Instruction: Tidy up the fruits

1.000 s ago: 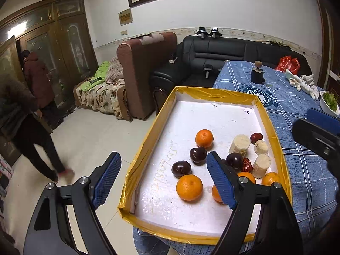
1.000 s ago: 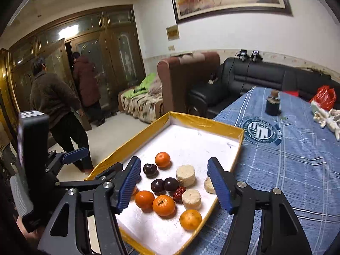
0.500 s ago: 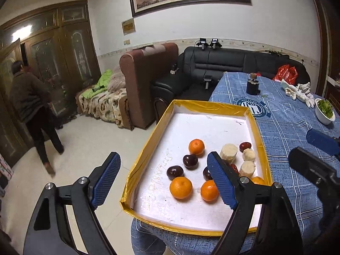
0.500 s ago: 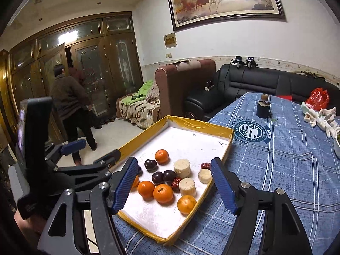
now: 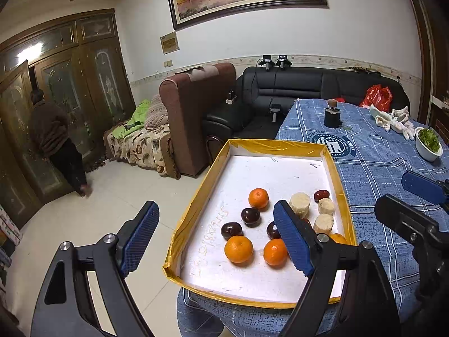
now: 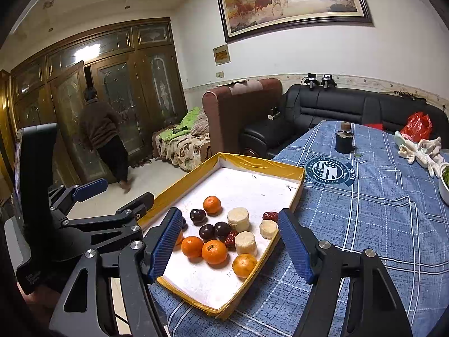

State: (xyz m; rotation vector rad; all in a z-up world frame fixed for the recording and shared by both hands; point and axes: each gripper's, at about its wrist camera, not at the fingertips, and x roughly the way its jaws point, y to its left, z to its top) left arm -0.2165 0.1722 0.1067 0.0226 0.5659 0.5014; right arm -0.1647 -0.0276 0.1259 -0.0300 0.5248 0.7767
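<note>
A white tray with a gold rim sits at the near left corner of the blue table. It holds several oranges, dark plums, pale cut cylinders and red dates, all mixed together. My left gripper is open and empty, raised before the tray's near left edge. My right gripper is open and empty, raised over the tray's near end. Each gripper shows in the other's view.
A blue checked tablecloth covers the table. On it stand a dark jar, a white bowl of greens, white gloves and a red bag. Sofas stand behind; a person is at the doors.
Both grippers have pulled back and up from the tray, so the fruit looks smaller and farther. Both stay open. The person has walked toward the doors.
</note>
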